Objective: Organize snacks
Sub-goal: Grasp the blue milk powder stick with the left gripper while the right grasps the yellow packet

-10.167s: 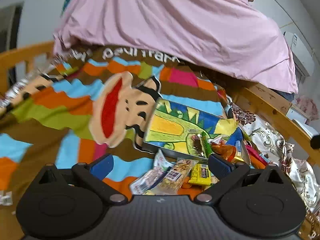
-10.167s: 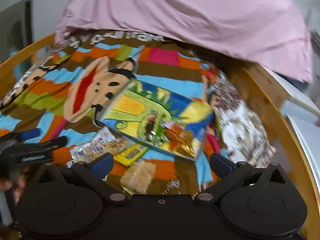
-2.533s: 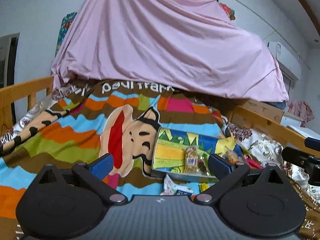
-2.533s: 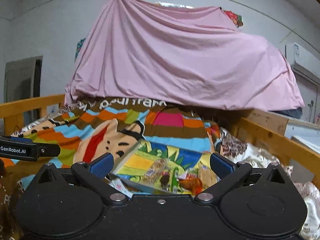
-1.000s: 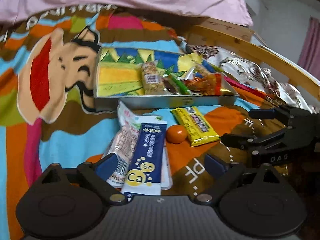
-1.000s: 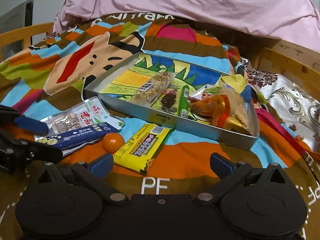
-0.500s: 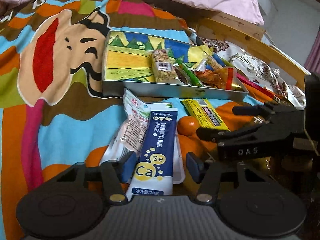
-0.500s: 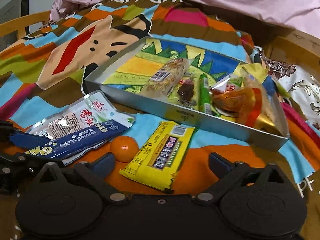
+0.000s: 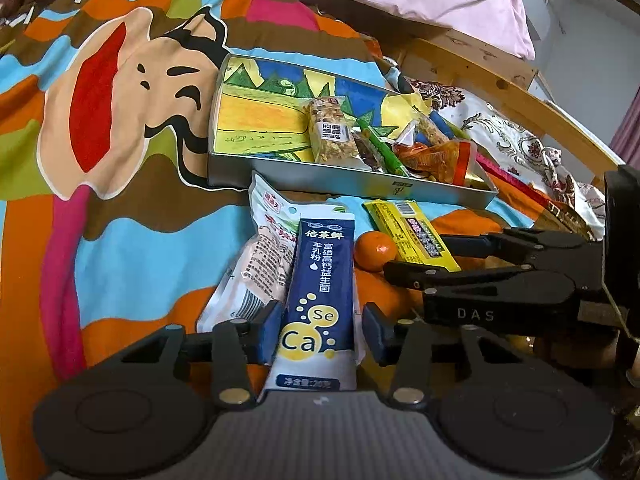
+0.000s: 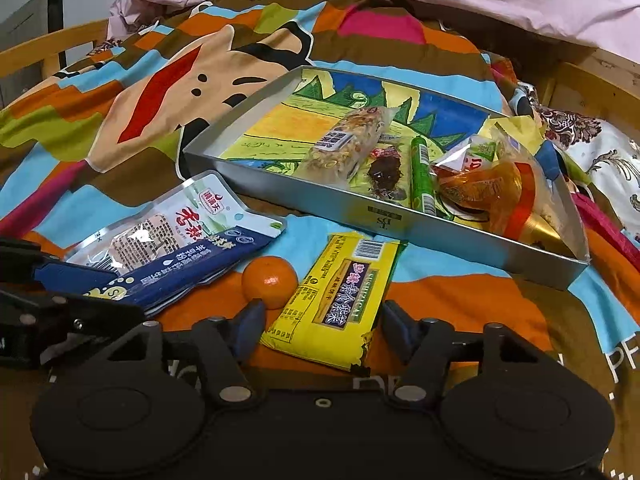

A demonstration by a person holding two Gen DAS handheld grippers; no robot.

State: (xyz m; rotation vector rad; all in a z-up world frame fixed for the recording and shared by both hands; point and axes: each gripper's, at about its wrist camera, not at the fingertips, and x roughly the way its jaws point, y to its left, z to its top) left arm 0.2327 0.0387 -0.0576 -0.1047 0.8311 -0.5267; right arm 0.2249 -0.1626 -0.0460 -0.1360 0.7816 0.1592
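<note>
On the bed, from the left wrist camera, the left gripper (image 9: 320,330) sits low over a blue sachet (image 9: 318,292) printed with "Se" and "Ca". Its two blue pads flank the sachet's lower end at a narrow gap, right up against the edges, but I honestly can't tell if they're pinching it or just beside it. The sachet lies on top of a clear-and-white snack pouch (image 9: 260,248). Just right of it is a small orange (image 9: 375,250), touching a yellow snack bar (image 9: 412,234). Behind all that sits a metal tray (image 9: 320,178) with a colourful drawing on its floor, holding a granola bar (image 9: 330,136), a green stick (image 9: 380,150) and some orange wrapped candy (image 9: 436,158) bunched at its right end. The right gripper (image 9: 424,258) comes in from the right, its tips at the yellow bar.

Right wrist camera now: the right gripper (image 10: 320,330) has its jaws fairly wide, straddling the near end of the yellow snack bar (image 10: 340,296), with the pads off its edges. The orange (image 10: 270,282) is just beside the left pad. The left gripper (image 10: 80,292) shows at the left edge on the blue sachet (image 10: 176,272). Everything rests on a striped cartoon blanket (image 10: 120,120).
</note>
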